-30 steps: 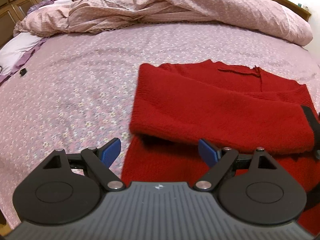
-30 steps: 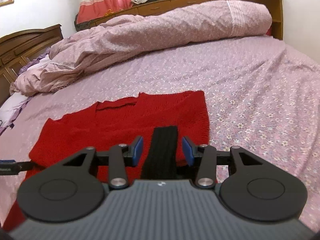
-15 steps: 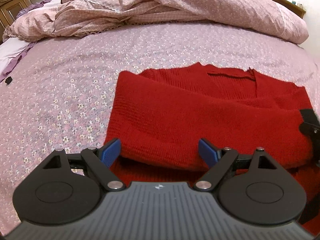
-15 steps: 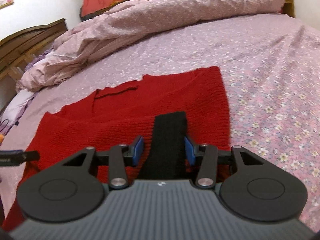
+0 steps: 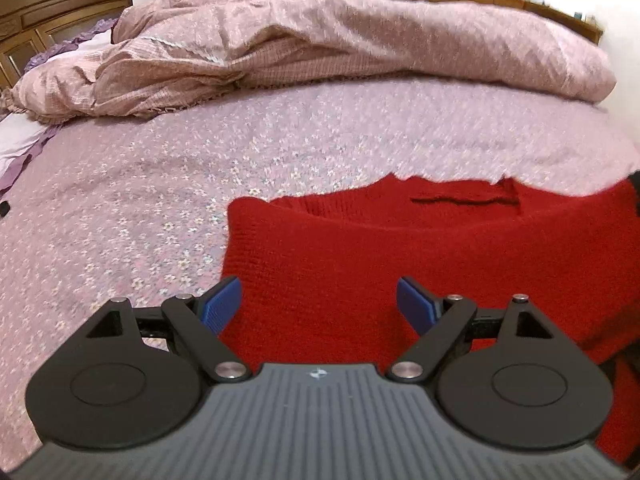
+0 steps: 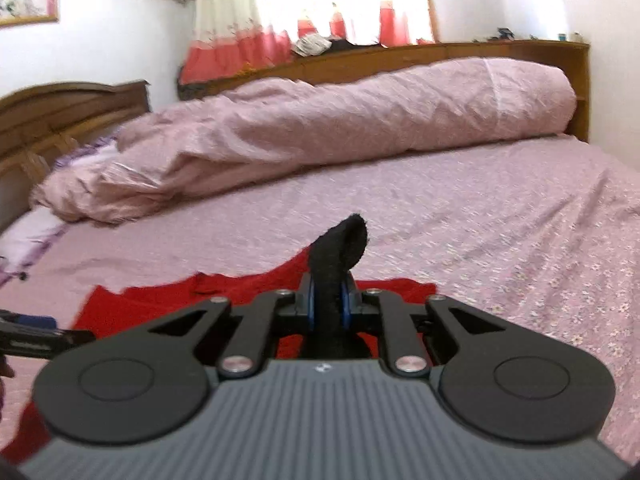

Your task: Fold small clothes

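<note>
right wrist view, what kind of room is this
Almost certainly a home bedroom: a bed with a floral sheet and a rolled pink duvet, a carved wooden headboard and a curtained window behind. A red sweater lies on the bed for folding.

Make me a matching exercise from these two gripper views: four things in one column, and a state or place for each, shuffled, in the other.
Things
1. left gripper
2. right gripper
3. red sweater
4. pink quilt

States or places
A. bunched along the far side of the bed
B. shut on a black cuff
C. open, holding nothing
D. lying on the flowered sheet

Pairs: 1-C, 2-B, 3-D, 4-A
</note>
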`<state>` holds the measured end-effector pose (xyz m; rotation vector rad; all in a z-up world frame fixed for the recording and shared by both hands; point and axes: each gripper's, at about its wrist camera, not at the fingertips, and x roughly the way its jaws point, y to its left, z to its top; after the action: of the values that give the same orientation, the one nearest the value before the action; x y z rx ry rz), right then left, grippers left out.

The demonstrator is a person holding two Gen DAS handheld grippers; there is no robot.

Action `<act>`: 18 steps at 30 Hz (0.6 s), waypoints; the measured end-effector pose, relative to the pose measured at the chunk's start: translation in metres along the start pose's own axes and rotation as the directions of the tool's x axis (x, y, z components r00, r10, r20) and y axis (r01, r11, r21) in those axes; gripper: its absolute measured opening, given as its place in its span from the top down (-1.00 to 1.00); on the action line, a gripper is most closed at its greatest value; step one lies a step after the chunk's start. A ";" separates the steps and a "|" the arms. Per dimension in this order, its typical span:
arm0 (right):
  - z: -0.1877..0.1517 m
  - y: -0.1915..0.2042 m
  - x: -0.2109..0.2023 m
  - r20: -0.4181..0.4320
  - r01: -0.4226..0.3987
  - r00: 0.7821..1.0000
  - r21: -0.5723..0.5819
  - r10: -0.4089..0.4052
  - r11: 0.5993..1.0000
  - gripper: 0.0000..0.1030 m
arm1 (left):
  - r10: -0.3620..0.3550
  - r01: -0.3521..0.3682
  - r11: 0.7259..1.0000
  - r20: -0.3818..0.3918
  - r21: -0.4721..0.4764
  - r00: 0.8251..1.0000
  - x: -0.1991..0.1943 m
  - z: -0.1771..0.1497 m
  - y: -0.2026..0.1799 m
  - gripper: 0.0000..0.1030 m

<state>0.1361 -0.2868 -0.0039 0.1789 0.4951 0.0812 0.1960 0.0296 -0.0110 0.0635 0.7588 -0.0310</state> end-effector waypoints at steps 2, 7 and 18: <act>-0.007 -0.006 0.016 -0.052 0.024 0.998 0.010 -0.024 1.000 0.70 | 0.030 -0.030 0.999 -0.020 0.023 0.999 0.016 -0.002 -0.003 -0.70; -0.034 -0.019 0.045 -0.137 0.095 0.987 0.040 -0.089 0.995 0.70 | 0.054 -0.054 0.998 -0.009 0.036 0.999 0.033 -0.006 -0.001 -0.78; -0.039 -0.025 0.043 -0.116 0.079 0.991 0.067 -0.071 0.995 0.62 | 0.050 -0.049 0.999 -0.018 0.006 0.999 0.037 -0.005 0.008 -0.86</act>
<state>0.1560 -0.3003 -0.0628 0.2258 0.6178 -0.0001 0.2195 0.0382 -0.0399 0.0882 0.7751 0.0146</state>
